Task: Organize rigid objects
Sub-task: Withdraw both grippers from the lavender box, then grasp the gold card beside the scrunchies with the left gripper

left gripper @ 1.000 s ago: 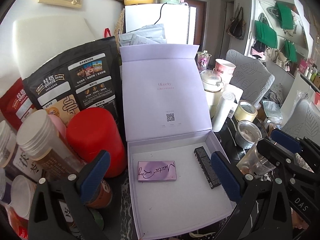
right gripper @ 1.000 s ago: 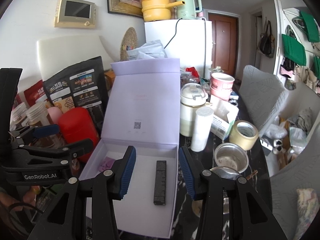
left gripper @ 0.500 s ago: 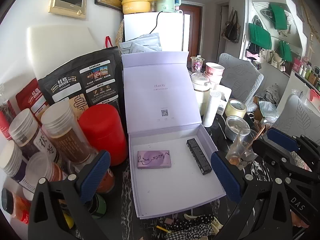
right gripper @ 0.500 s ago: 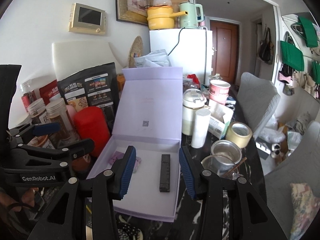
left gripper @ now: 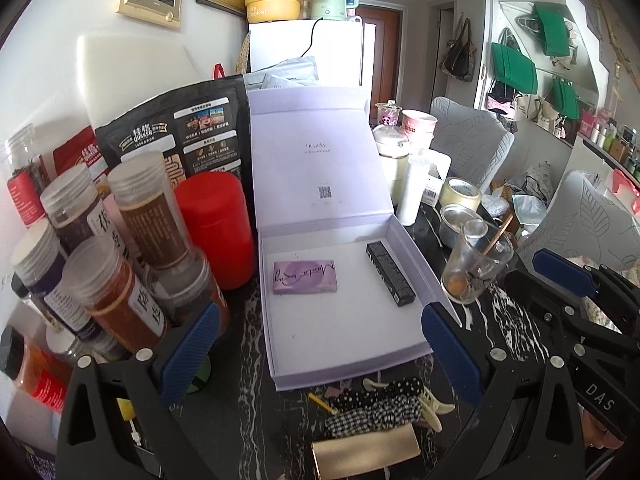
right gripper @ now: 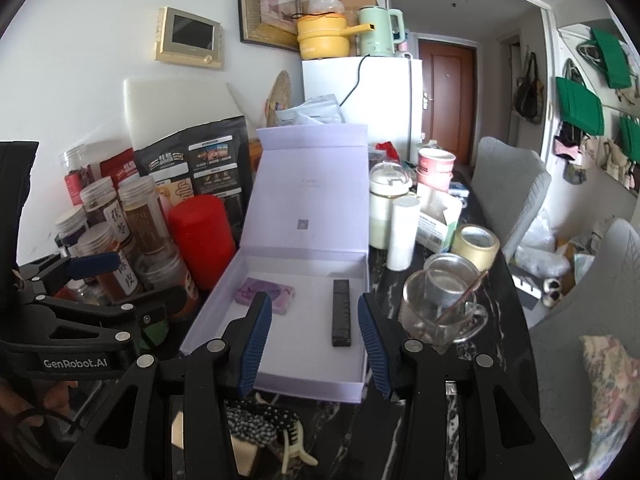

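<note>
Grippers: the left gripper (left gripper: pixel 320 352) and right gripper (right gripper: pixel 316 340) both stand apart, empty.
Ahead: open lilac cardboard box (right gripper: pixel 224 316) holding a slim black case (right gripper: pixel 341 312).
Below: clawed hair clip (left gripper: pixel 430 404) likely next; approach it squarely.

Both grippers (left gripper: pixel 320 348) (right gripper: pixel 316 344) empty (fingers (right gripper: pixel 256 340) parted).

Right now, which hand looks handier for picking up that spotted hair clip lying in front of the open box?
Probably the right. The hair clip lies just below the right gripper, whose jaws are open and empty; the left gripper sits further off to its left.
</note>
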Action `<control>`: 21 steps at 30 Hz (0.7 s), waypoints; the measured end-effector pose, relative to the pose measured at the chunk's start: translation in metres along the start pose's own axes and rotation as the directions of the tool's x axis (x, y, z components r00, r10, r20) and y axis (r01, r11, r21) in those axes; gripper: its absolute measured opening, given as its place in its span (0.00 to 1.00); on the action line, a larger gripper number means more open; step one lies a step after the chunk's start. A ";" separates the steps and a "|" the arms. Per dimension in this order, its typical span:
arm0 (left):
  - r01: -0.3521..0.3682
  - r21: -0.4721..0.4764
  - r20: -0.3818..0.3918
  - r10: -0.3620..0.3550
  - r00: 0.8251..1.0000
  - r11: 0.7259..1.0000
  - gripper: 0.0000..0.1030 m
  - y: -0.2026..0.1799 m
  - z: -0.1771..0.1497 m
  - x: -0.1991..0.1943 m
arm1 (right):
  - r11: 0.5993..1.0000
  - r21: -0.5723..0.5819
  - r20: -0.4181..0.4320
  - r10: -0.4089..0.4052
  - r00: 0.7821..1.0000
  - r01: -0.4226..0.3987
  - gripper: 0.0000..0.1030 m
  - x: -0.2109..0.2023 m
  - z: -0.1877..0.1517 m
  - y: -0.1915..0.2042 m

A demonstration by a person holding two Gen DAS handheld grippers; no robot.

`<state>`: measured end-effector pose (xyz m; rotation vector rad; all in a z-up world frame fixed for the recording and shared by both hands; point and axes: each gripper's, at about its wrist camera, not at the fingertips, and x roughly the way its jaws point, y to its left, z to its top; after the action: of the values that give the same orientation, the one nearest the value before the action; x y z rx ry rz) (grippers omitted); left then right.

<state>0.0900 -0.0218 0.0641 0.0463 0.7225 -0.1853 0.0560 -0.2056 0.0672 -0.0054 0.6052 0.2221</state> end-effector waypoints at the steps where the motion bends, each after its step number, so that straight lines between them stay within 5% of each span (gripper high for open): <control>1: 0.001 0.003 -0.007 -0.001 1.000 1.000 0.99 -0.001 -0.005 0.000 | 1.000 0.001 -0.003 0.001 1.000 -0.001 0.44 -0.001 -0.003 0.000; 21: 0.042 -0.001 -0.063 -0.042 0.997 0.999 0.99 -0.008 -0.062 0.000 | 1.000 0.026 -0.054 0.002 0.999 0.000 0.49 -0.013 -0.061 0.005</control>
<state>0.0480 -0.0230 0.0176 0.0370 0.7865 -0.2247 0.0106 -0.2074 0.0245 0.0137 0.6621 0.2157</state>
